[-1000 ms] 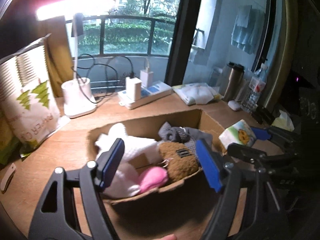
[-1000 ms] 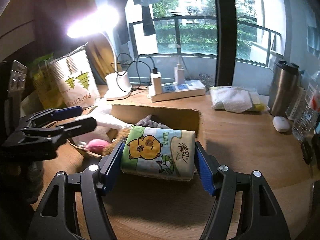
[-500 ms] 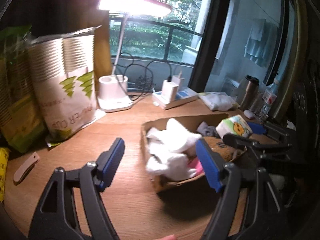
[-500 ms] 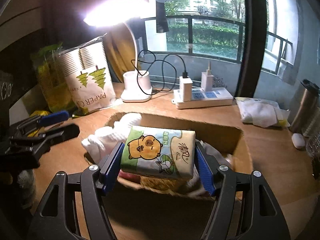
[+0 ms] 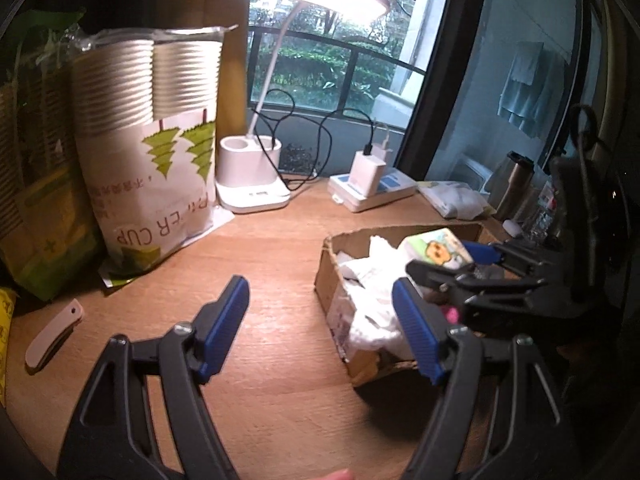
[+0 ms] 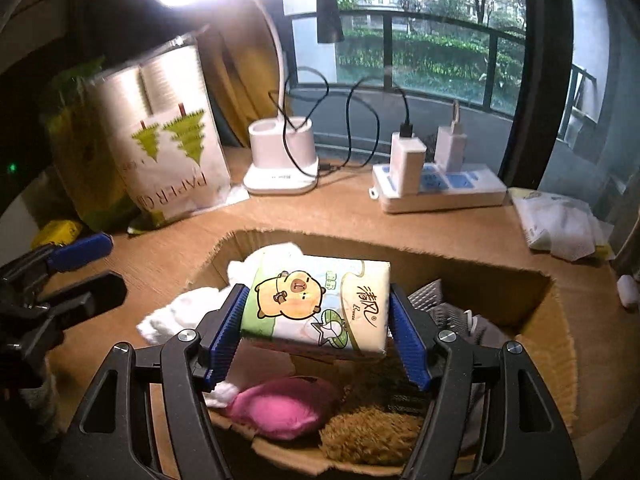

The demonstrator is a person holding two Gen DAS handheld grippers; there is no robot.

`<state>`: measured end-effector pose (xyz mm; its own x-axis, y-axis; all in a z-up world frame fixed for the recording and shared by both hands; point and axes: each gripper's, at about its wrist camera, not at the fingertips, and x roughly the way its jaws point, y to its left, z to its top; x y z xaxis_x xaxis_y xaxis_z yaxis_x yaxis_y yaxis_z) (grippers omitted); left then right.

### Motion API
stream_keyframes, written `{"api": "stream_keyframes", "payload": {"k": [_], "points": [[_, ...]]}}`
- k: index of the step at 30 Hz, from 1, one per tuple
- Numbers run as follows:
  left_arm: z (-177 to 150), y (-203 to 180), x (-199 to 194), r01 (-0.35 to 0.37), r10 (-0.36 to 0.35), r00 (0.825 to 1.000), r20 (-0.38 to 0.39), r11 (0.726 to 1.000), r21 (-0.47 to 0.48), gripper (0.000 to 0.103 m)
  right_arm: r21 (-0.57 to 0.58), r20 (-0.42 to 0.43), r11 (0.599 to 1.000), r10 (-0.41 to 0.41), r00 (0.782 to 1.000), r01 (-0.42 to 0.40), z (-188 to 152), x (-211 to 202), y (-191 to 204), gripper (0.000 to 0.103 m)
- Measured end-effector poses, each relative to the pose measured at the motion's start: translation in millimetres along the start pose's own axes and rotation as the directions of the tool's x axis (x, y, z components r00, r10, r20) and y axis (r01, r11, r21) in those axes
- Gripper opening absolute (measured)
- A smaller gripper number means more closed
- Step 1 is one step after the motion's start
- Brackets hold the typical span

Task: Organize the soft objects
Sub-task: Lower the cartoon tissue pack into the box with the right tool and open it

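Tissue pack, white-green with a cartoon capybara, is showing in the left wrist view above the cardboard box, while the left gripper is gaping wide over the worktop, holding nothing. From the right wrist, the right gripper is pinching the tissue pack by its ends, hanging over the cardboard box holding white cloth, a pink plush and a brown plush.

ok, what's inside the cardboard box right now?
Box holds white cloths, a pink plush, a brown plush and grey fabric. The tissue pack, held above, hides the middle.
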<state>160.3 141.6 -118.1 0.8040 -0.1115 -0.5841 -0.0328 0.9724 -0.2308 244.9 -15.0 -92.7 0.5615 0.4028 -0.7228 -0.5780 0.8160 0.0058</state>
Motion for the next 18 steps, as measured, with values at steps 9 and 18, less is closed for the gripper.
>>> {"api": "stream_keyframes", "payload": {"k": [9, 18], "points": [[-4, 5, 3, -0.020, 0.020, 1.000, -0.015, 1.000, -0.007, 0.075, -0.006, -0.056, 1.000, -0.015, 0.998, 0.015, -9, 20, 5, 0.071], [-4, -10, -12, -0.026, 0.026, 1.000, 0.003, 1.000, 0.014, 0.075, 0.006, -0.004, 1.000, -0.024, 1.000, 0.024, -9, -7, 1, 0.078]]}}
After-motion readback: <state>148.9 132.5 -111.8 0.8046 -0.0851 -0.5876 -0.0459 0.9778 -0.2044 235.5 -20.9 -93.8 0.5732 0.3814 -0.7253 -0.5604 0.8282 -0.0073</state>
